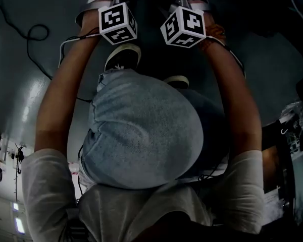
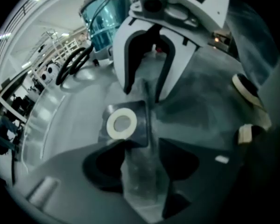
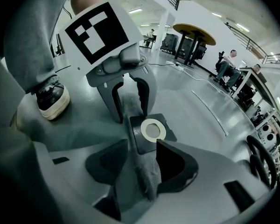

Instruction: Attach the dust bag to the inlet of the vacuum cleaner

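Grey fabric of the dust bag [image 3: 145, 171] lies on the floor [image 3: 200, 101], between the parted jaws of the left tool [image 2: 142, 148] and right tool [image 3: 142, 146]; neither squeezes it. The vacuum cleaner [image 2: 100, 20] stands well apart, so the attaching is all still to do.

Left gripper [image 3: 129, 107] and right gripper [image 2: 144, 88] nose to nose over the dust bag [image 3: 151, 132] (its grey fabric lies in both open gaps), knee [image 1: 141, 130] and shoe [image 3: 50, 99] crowding the near side, bare floor [image 3: 200, 120] free beyond, vacuum cleaner [image 2: 102, 24] and hose [image 2: 72, 64] standing far off.
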Demonstrator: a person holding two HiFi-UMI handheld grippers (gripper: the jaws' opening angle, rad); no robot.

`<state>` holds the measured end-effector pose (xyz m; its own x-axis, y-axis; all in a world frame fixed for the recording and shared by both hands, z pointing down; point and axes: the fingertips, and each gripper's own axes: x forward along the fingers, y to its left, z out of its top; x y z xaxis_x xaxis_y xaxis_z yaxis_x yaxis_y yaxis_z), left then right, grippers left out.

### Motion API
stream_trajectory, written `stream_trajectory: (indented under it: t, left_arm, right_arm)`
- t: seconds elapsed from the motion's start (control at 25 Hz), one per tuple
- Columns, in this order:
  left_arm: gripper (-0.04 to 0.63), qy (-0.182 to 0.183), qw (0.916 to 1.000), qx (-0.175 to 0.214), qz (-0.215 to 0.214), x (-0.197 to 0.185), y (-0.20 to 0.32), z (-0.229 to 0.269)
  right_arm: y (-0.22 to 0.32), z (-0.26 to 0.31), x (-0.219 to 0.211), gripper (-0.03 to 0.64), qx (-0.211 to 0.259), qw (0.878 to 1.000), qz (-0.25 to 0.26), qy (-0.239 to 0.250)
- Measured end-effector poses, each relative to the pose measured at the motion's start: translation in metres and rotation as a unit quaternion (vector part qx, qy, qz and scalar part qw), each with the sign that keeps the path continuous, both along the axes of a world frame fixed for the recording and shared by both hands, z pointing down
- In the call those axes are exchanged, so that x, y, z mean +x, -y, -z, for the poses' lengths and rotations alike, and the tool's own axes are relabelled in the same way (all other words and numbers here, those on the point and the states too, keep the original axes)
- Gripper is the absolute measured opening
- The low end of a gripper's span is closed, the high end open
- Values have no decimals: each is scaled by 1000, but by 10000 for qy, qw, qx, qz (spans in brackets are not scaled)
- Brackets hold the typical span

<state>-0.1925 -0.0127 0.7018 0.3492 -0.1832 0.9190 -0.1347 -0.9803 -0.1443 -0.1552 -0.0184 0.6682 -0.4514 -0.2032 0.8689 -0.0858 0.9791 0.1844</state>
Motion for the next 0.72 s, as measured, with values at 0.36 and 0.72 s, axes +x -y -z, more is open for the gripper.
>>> stream_trajectory:
  t: [0.36,0.72]
  left_arm:
    - [61,113,9993,249,-256,-4,5,9]
    - [19,-80,9996,-126,-224,2,27,85]
  right_arm:
    - [7,0,2,170,220,9997,4,-57]
    - [29,26,-13,169,1017,9944,269,-20]
